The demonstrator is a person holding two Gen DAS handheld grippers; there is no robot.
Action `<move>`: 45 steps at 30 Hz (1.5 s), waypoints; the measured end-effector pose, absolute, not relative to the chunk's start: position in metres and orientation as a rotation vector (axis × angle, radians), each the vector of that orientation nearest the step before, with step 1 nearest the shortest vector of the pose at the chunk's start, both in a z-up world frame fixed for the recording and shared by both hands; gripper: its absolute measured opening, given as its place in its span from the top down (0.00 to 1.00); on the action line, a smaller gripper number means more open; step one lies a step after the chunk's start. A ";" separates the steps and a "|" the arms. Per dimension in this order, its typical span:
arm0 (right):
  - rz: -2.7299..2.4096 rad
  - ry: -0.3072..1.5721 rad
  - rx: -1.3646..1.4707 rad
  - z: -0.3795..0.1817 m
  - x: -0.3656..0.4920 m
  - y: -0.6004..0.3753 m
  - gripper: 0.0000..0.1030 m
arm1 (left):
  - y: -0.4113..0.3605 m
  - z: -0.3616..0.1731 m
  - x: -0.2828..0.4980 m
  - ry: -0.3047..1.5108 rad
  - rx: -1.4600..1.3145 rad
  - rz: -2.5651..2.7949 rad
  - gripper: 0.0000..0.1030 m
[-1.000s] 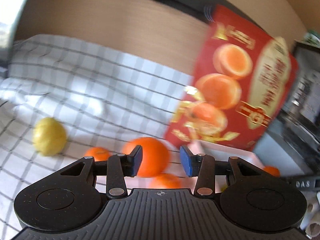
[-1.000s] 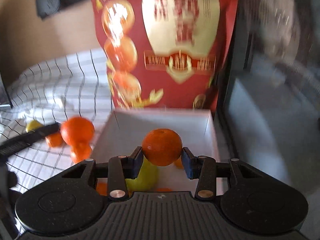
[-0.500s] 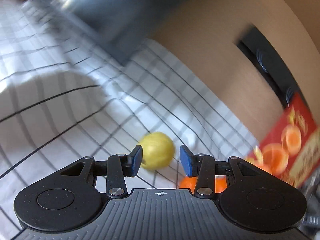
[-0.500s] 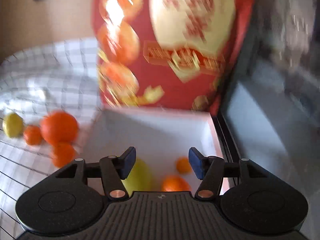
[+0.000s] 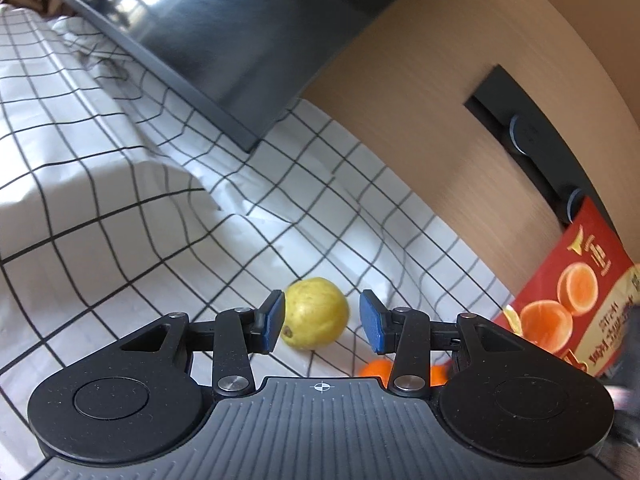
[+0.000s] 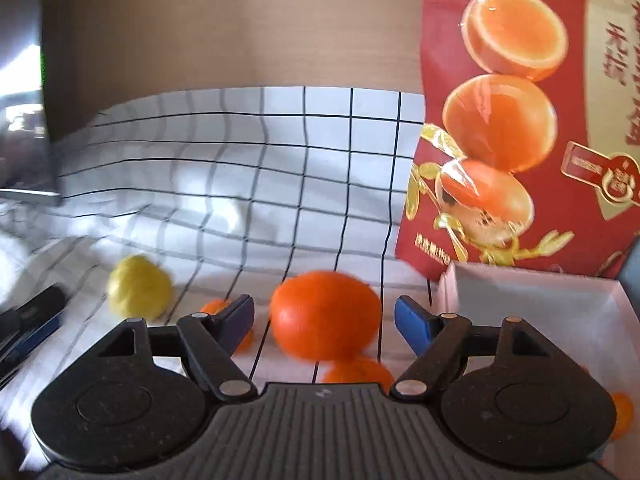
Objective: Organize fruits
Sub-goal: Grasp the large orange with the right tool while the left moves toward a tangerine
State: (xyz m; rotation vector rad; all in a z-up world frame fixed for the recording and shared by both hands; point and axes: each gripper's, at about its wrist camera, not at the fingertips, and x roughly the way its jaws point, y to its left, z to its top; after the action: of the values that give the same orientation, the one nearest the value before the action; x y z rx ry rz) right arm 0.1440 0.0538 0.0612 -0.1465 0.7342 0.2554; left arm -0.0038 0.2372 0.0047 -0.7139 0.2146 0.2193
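A yellow round fruit lies on the checked cloth, framed by the fingertips of my left gripper, which is open with a gap at the right pad. In the right wrist view, a large orange sits on the cloth between the fingers of my right gripper. Its jaws are opening and do not touch the orange. Small oranges lie just below it and behind the left finger. The yellow fruit is further left.
A white box stands at the right with an orange inside, and its red printed lid is upright behind it. A dark monitor-like panel and a wooden wall border the cloth at the back.
My right gripper let go of a small orange over the white box, opened wider and swung left to the large orange. My left gripper moved from the oranges to the yellow fruit.
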 end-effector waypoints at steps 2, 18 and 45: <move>0.239 0.759 -0.171 0.049 0.160 0.067 0.24 | 0.236 0.005 -0.003 0.218 -0.717 0.198 0.56; 0.515 0.790 -0.155 0.088 0.096 0.019 0.12 | 0.231 0.006 -0.002 0.231 -0.684 0.210 0.56; 0.439 0.893 -0.299 0.059 0.142 0.058 0.31 | 0.231 0.001 0.003 0.264 -0.702 0.175 0.56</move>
State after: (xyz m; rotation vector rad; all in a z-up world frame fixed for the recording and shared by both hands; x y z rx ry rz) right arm 0.1424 0.0585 0.0586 -0.2992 0.8927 0.4385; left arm 0.0026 0.2313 0.0010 -0.7019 0.2636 0.1752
